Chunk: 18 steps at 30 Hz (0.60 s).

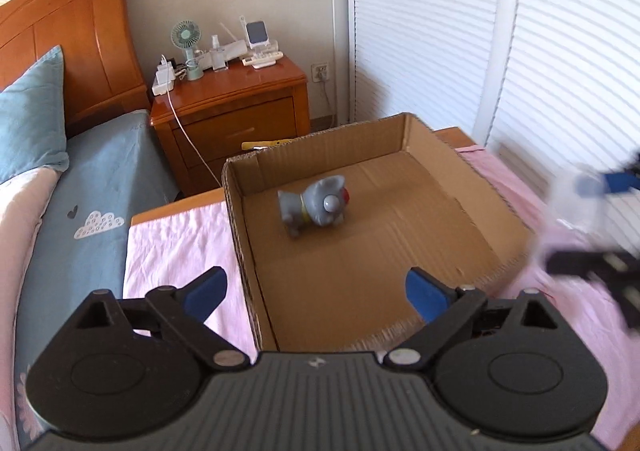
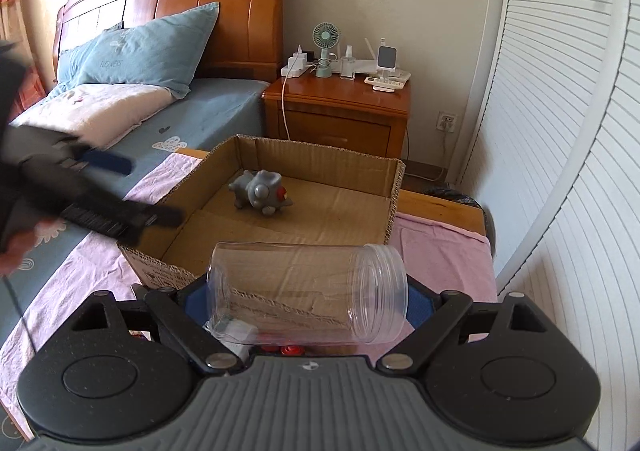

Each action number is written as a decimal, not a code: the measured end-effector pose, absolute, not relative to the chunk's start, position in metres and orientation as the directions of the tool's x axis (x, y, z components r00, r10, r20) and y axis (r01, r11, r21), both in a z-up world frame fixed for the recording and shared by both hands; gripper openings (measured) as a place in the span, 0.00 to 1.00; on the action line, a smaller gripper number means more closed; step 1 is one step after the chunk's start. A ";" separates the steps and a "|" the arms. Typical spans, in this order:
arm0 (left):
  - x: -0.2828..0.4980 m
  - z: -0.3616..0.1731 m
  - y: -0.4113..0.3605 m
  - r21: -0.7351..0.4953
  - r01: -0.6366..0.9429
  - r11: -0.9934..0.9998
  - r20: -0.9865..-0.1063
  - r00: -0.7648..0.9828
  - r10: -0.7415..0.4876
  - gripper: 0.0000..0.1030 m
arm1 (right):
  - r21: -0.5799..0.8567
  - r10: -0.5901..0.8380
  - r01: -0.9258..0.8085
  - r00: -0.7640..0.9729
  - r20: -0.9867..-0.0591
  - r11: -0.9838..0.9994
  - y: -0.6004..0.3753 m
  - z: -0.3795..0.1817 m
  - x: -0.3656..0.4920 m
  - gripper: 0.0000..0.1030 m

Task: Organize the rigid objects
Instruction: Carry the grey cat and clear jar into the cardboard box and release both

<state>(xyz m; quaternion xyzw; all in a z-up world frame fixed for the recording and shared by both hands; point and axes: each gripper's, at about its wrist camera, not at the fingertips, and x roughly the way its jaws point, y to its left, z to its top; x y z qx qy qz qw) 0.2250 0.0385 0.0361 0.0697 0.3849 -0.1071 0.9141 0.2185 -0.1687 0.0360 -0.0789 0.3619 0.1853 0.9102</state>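
Note:
A grey toy animal [image 1: 314, 205] lies inside an open cardboard box [image 1: 472, 211] on a table with a pink cloth. My left gripper [image 1: 316, 293] is open and empty, above the box's near left edge. It shows blurred at the left of the right wrist view [image 2: 132, 191]. My right gripper [image 2: 308, 301] is shut on a clear plastic jar [image 2: 308, 291], held on its side, mouth to the right, just before the box [image 2: 160, 271]. The toy [image 2: 262, 195] lies in the box's far part. The right gripper with the jar shows blurred at the right in the left wrist view [image 1: 592, 211].
A bed with blue sheet [image 1: 100, 179] and pillows lies left of the table. A wooden nightstand [image 2: 340, 111] with a small fan and chargers stands behind the box. White louvred doors [image 2: 560, 131] stand at the right. Small red items [image 2: 286, 350] lie under the jar.

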 end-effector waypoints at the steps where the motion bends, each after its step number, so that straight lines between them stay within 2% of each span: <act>1: 0.215 0.038 0.040 0.036 0.239 0.970 -0.707 0.693 -0.144 0.94 | -0.009 0.280 -0.395 0.667 -0.691 0.919 -0.166 0.036 0.223 0.90; 5: 0.179 0.038 0.047 0.020 0.175 0.984 -0.654 0.747 -0.120 0.95 | -0.016 0.266 -0.388 0.660 -0.703 0.922 -0.154 0.034 0.244 0.90; 9: 0.156 0.035 0.050 0.010 0.149 0.989 -0.661 0.743 -0.105 0.95 | -0.017 0.247 -0.376 0.640 -0.728 0.926 -0.141 0.029 0.272 0.90; 15: 0.129 0.028 0.040 0.125 0.154 0.980 -0.663 0.748 -0.033 0.95 | -0.014 0.213 -0.343 0.614 -0.760 0.939 -0.126 0.017 0.317 0.90; 18: 0.119 0.026 0.041 0.104 0.153 0.983 -0.660 0.750 -0.047 0.95 | -0.022 0.184 -0.311 0.616 -0.766 0.950 -0.123 0.010 0.335 0.93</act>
